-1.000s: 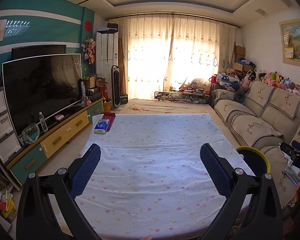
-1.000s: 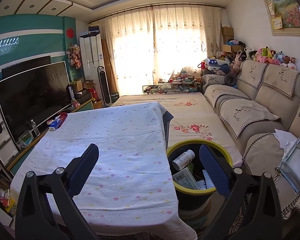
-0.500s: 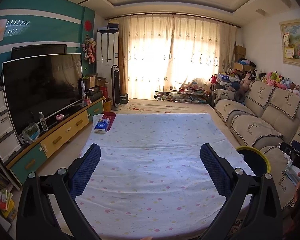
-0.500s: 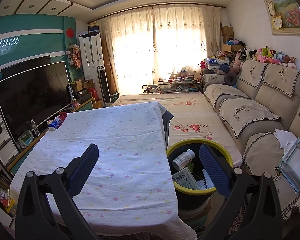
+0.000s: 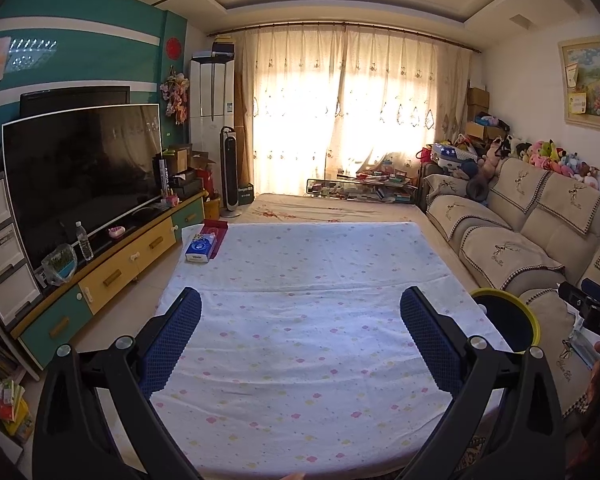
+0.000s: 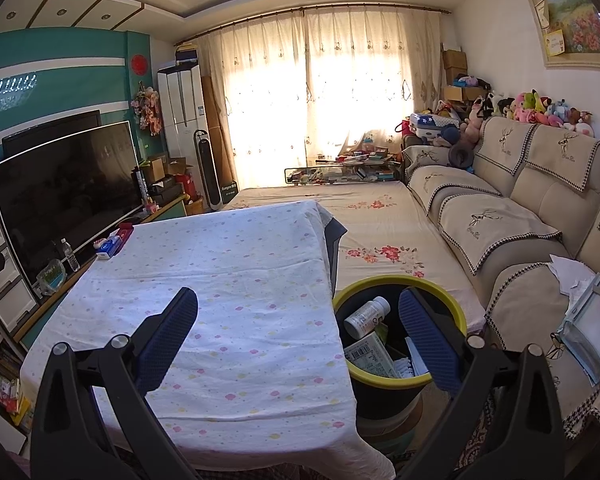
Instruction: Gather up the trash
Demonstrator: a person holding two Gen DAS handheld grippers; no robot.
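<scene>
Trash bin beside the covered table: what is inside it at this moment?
In the trash bin: a white bottle lying tilted, a printed carton and white scraps. The right gripper's finger hides part of the interior, and the bottom is covered.

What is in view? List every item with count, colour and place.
Table: one, white spotted cloth, centre.
Tissue pack: one, blue and white, table's far left corner.
Red tray: one, beside the tissue pack.
Trash bin: one, black with yellow rim, right of the table.
White bottle: one, inside the bin.
Printed carton: one, pale green, inside the bin.
Television: one, black, left.
Water bottle: one, clear, on the television cabinet.
Sofa: one, beige, right.
Left gripper: open, empty.
Right gripper: open, empty.
</scene>
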